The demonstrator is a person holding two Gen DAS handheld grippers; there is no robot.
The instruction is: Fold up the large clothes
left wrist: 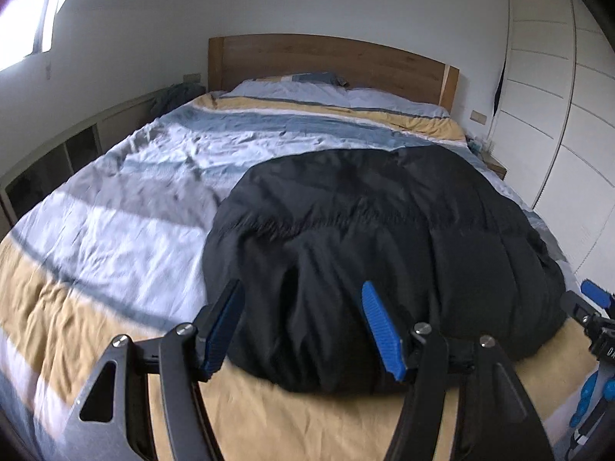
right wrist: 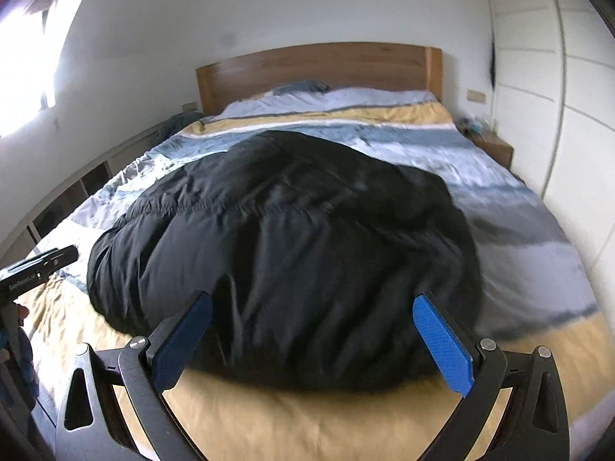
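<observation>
L gripper point(left wrist: 303, 326) sits w/ jaws apart, nothing between the blue pads; R gripper point(right wrist: 313, 340) spread wider, also empty. Both hover just above the near edge of the black puffy coat point(right wrist: 276, 238), pointing down at it, not touching as far as I can tell.

Coat lies bunched in a rounded heap on the bed point(left wrist: 115, 238), nearer the foot end and toward the wardrobe point(left wrist: 569, 115) side, over the striped cover. No sleeve, hem or collar readable from here: edges tucked under or lost in dark fabric and blur.

Risks, as I judge them:
- Grabbing the heap blind → pinch several layers at once, fold comes out lumpy or lopsided.
- Slick, thick padding → pads may slip off, or the coat springs back open after a fold.
- Pinching too low → cover gets caught along w/ the coat and drags.
- Grippers near each other → could knock together if both go for the same spot.
</observation>
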